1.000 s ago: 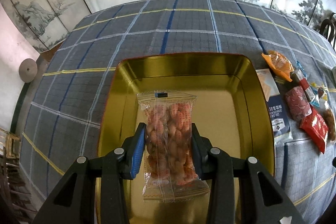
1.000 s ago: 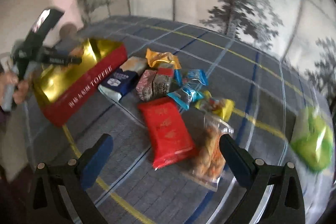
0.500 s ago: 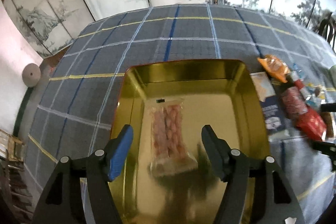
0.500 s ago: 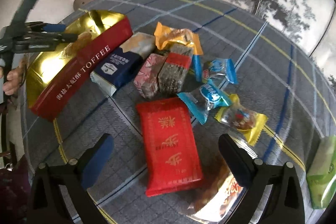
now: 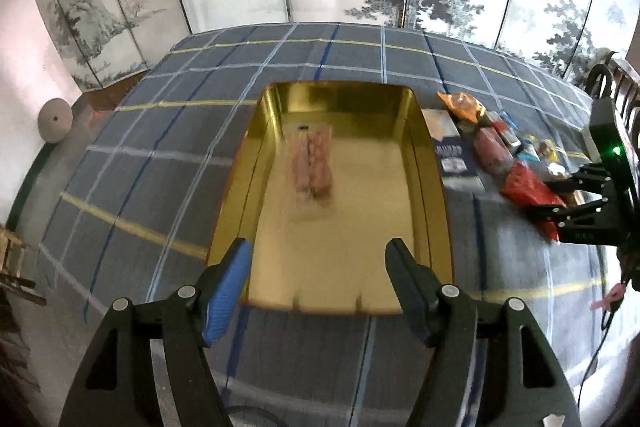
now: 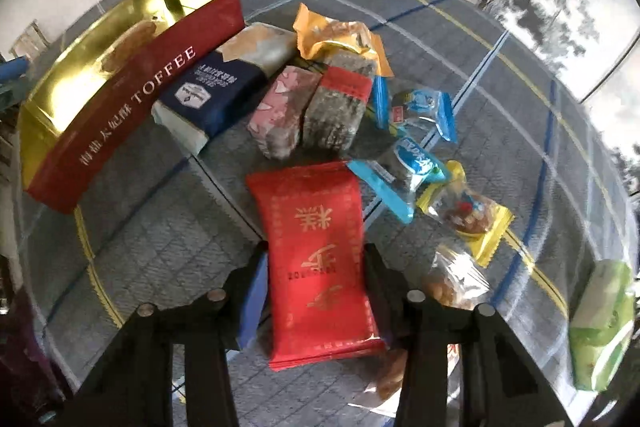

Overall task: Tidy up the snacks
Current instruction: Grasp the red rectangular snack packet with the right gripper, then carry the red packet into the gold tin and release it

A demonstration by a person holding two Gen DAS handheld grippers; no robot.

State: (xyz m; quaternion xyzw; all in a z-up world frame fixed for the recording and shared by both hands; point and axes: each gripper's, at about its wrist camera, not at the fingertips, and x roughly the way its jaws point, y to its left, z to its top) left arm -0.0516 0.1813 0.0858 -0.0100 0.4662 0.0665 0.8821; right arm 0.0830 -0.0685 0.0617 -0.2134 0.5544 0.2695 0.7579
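Red packet (image 6: 320, 259), gold-lettered, seemingly pinched by right gripper (image 6: 316, 291)

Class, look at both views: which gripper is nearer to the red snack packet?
Right. The right gripper straddles the red snack packet; the left gripper hangs open over the gold tin, well aside.

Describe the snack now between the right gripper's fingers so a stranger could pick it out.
Start at the gold-lined red toffee tin on the plaid tablecloth; snacks lie in a pile beside it. Nearest the camera, between the right gripper fingers, lies the flat red foil packet, the largest there, printed with gold characters.
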